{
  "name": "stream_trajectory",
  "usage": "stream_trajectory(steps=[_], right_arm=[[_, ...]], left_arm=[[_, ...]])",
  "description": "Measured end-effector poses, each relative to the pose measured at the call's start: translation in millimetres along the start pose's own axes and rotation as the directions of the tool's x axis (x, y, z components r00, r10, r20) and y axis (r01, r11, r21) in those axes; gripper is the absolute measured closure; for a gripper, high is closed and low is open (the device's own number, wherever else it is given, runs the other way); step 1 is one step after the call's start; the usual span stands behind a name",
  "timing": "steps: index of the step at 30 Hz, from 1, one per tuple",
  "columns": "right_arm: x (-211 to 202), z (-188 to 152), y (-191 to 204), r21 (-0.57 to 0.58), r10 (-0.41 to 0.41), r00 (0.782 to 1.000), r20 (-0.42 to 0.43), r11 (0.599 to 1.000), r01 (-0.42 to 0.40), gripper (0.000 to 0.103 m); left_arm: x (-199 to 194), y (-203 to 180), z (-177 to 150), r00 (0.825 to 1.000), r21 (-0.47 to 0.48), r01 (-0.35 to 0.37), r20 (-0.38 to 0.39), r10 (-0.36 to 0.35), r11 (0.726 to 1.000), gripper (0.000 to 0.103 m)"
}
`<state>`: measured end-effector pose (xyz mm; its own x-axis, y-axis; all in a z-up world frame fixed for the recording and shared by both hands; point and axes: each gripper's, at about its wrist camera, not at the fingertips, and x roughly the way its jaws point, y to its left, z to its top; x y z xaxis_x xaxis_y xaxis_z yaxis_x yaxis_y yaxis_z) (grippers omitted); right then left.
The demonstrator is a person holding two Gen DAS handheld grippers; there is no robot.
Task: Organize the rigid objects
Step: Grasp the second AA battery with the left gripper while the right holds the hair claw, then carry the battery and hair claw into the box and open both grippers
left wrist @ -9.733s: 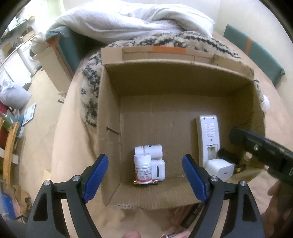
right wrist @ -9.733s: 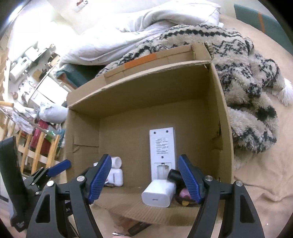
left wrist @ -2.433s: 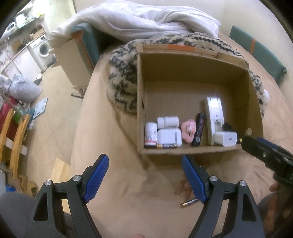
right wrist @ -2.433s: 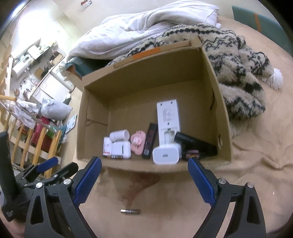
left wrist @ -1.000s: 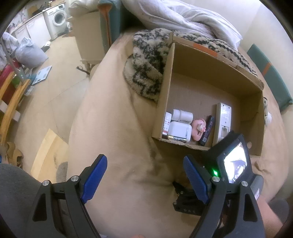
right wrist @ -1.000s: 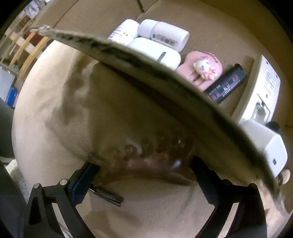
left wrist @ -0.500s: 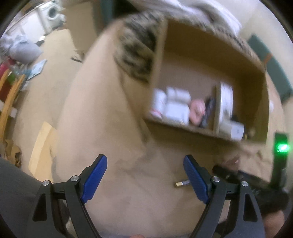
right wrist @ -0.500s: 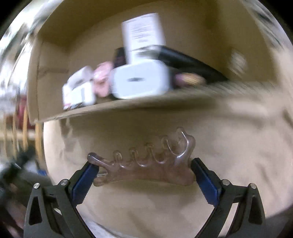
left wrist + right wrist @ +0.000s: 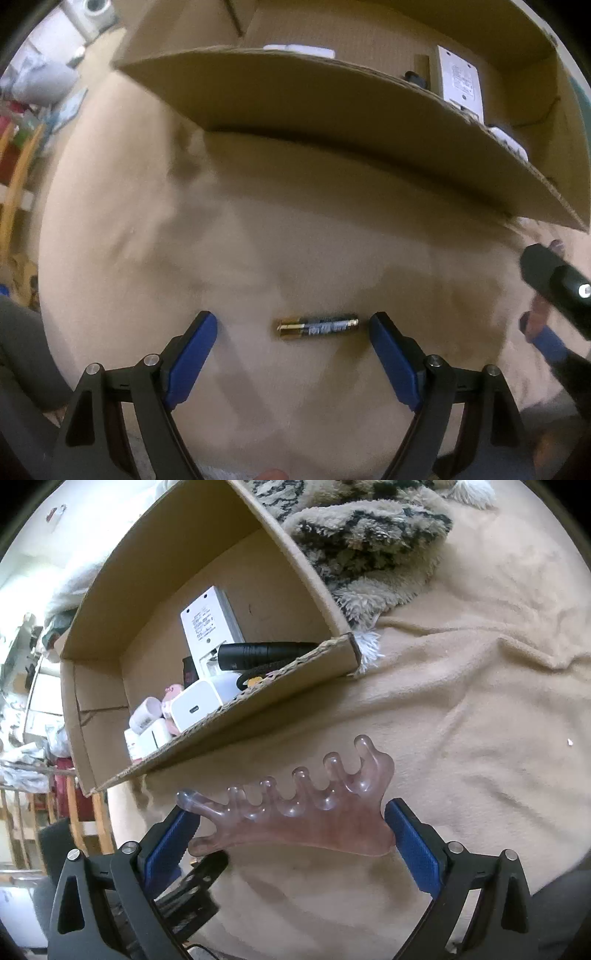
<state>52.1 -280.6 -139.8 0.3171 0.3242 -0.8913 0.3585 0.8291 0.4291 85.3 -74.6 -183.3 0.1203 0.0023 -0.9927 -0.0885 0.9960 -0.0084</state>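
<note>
Since left gripper (image 9: 291, 326) dropped, fingers wide astride battery (image 9: 318, 327) | right gripper (image 9: 288, 825) still holds comb (image 9: 295, 812)

Soft indoor light, mild motion blur, strong fisheye edges, dark corners

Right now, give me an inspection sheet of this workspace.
Surface: beige blanket, rumpled.
Job's things: battery lying loose on the blanket; pink comb; cardboard box holding white charger, remote, bottles.
Clutter: patterned fleece beside the box.
Grippers: left gripper open around the battery, not touching; right gripper shut on the comb.
Cables: nothing seen.
Surroundings: wooden chair, blurred.
</note>
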Motion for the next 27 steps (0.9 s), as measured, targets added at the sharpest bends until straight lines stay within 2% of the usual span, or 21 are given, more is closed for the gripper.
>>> stream_trajectory(steps=[3, 5, 7, 11, 17, 27], right_arm=[[-5.6, 6.3, 3.0, -0.006, 0.010, 1.000, 0.002, 1.000, -0.010, 0.000], [-7.3, 7.3, 4.6, -0.008, 0.017, 1.000, 0.003, 1.000, -0.017, 0.000], [-6.2, 11.7, 10.6, -0.012, 0.022, 1.000, 0.003, 1.000, -0.022, 0.000], [-10.7, 11.0, 10.2, -0.020, 0.024, 1.000, 0.000, 1.000, -0.024, 0.000], [-7.3, 10.2, 14.8, -0.025, 0.028, 1.000, 0.002, 0.999, -0.028, 0.000], [-22.9, 4.2, 23.3, -0.072, 0.019, 0.999, 0.045, 0.997, -0.016, 0.000]], left_arm=[[2.9, -4.1, -1.8, 0.999, 0.016, -0.033, 0.010, 0.033, 0.999, 0.034], [1.5, -5.4, -2.8, 0.999, 0.016, -0.023, 0.028, 0.023, 1.000, 0.057], [0.0, -6.4, -3.1, 0.999, 0.021, -0.032, 0.042, 0.031, 0.999, 0.064], [0.5, -4.3, -4.2, 0.999, 0.030, -0.025, 0.041, 0.023, 0.999, 0.064], [-4.0, 0.7, 1.1, 0.997, 0.071, -0.058, 0.045, 0.055, 0.996, 0.064], [-36.6, 35.2, 13.2, 0.988, 0.059, -0.094, 0.132, 0.086, 0.994, 0.064]])
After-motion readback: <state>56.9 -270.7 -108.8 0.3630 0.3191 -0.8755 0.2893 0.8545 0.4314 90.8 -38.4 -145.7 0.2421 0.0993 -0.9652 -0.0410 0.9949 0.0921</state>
